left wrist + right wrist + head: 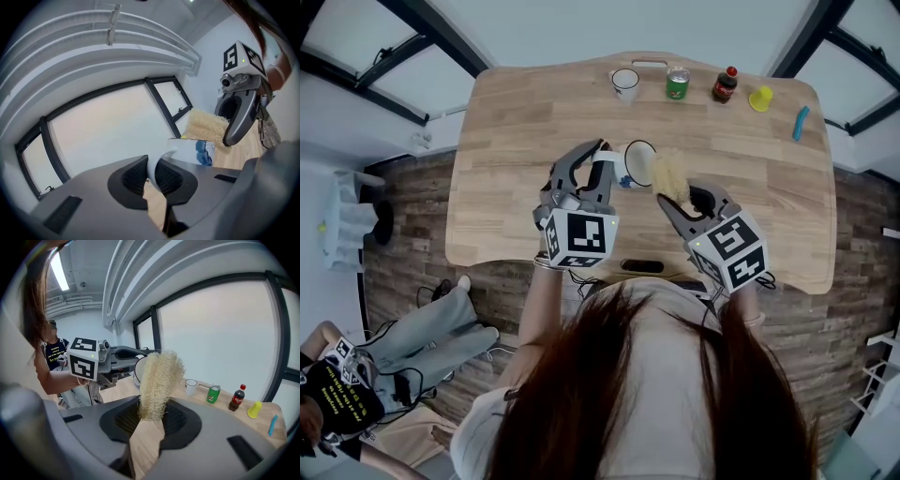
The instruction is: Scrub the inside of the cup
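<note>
Now: fibrous loofah (672, 176) nr round cup (640, 163)

Scrubber (671, 175) just right of cup (639, 163)

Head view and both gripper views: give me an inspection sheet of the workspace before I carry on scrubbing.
Surface: wooden table, no spills seen.
Job's things: cup held by its handle, off the table's back row; loofah at its mouth, whether inside cannot be told.
Clutter: along the far edge, a white mug, green can, cola bottle, yellow cup and blue item, all apart from the work.
Grippers: left gripper shut on the cup's handle; right gripper shut on the loofah.
Cables: black cables on the floor at left.
Surroundings: wood-pattern floor, a seated person at lower left, large windows.
</note>
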`<state>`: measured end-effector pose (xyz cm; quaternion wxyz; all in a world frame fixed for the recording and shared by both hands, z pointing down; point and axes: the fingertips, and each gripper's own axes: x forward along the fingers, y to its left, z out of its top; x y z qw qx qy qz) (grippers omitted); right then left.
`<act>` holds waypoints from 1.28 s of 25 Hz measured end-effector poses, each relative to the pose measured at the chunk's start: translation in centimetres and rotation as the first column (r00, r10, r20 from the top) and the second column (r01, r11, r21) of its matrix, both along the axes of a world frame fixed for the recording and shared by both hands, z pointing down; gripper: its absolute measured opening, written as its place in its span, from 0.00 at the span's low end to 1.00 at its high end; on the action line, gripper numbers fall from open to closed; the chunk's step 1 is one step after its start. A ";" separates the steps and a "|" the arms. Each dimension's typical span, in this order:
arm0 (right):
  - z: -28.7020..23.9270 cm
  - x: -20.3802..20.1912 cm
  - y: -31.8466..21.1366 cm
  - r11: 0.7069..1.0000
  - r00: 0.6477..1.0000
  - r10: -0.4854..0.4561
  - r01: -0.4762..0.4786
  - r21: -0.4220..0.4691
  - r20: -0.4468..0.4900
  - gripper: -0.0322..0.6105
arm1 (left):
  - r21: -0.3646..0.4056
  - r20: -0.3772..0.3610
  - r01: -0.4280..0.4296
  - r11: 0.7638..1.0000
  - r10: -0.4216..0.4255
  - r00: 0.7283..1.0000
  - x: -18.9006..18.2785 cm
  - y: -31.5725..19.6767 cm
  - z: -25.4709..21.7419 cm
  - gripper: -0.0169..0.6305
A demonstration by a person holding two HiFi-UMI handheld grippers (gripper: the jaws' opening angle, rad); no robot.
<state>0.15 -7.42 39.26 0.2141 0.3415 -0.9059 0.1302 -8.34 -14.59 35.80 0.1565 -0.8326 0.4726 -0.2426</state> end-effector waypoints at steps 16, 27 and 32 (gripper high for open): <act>1.7 -0.8 0.8 0.988 0.979 -0.149 0.140 -0.069 -0.136 0.23 | 0.049 0.153 -0.081 0.996 0.072 0.986 0.8 0.5 0.3 0.07; 2.8 -1.1 0.5 0.969 0.952 -0.232 0.207 -0.137 -0.198 0.23 | 0.076 0.239 -0.137 0.988 0.116 0.964 1.5 0.0 0.8 0.07; 3.2 -1.3 0.3 0.955 0.929 -0.278 0.240 -0.175 -0.243 0.23 | 0.084 0.265 -0.156 0.984 0.129 0.955 1.6 -0.1 1.1 0.07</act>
